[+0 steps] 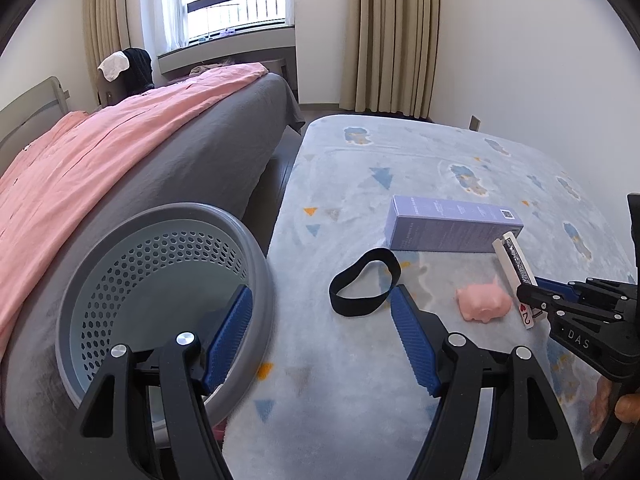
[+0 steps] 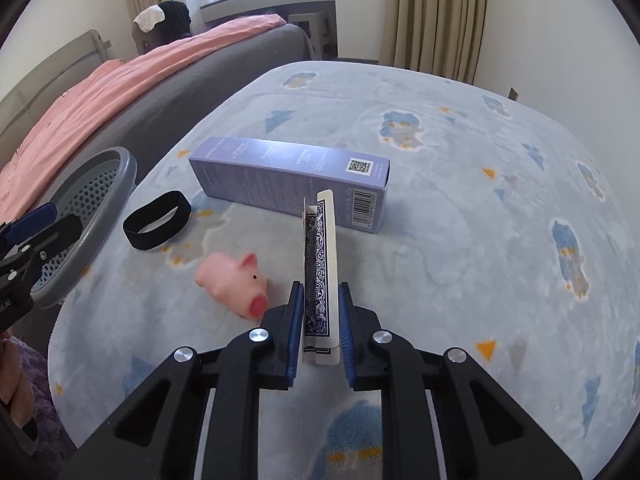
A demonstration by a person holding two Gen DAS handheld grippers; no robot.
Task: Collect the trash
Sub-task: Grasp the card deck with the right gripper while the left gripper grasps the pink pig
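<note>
- Risk: the thin blue-backed playing cards (image 2: pixel 319 264) stand on edge and could fan or slip from the right gripper (image 2: pixel 320 300) on the way to the grey perforated plastic basket (image 1: pixel 160 264) at the rug's bed-side edge.
- Right jaws: narrow, clamped on the cards above the pale fleece rug (image 2: pixel 440 220).
- Left gripper (image 1: pixel 320 320): jaws wide, empty, one straddling the basket rim.

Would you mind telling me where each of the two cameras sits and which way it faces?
Left wrist: sits on the left tool, open, looking down over the grey basket and black band; the right tool and fingertips show at the right.
Right wrist: sits on the right tool, shut on playing cards, facing the purple box; the left tool shows at the left.
Shared: basket, band, box, pink pig, cards, blanket, bed.
</note>
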